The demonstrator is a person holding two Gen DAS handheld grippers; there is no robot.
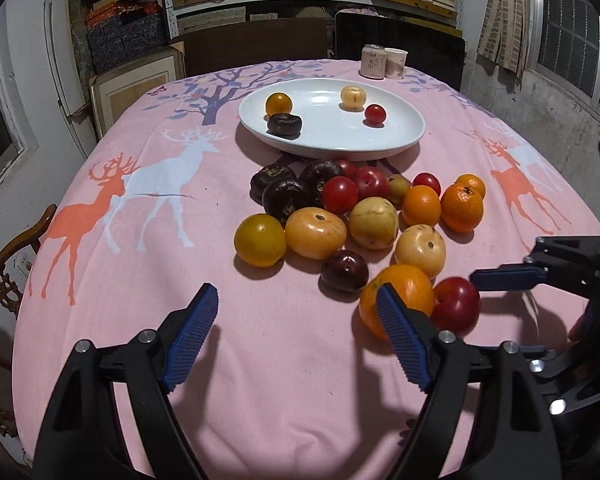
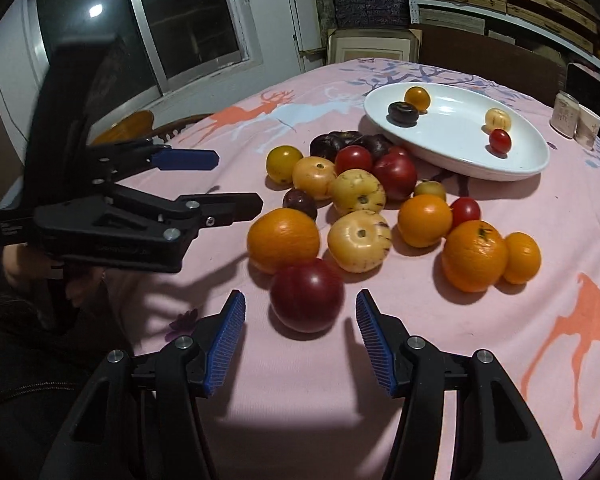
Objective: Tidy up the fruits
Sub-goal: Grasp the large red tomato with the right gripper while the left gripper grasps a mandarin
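Shelves stacked with flat boxes line the wall behind a bench draped in a pink cloth printed with deer and trees. Toward its far side sits a white oval plate holding four fruits: a yellow-orange one, a dark one touching it, a pale one and a small red one. Two paper cups stand beyond the plate. Just in front of the plate lies a loose heap of fruit on the cloth: dark, red, yellow, pale and orange pieces, many touching.

At the near edge of the heap a large orange rests against a red fruit. The right hand-held gripper stands partly spread, the red fruit just ahead of its blue pads and not pressed by them. The left hand-held gripper is spread wide over bare cloth with nothing in it, its right pad overlapping the large orange in the left wrist view
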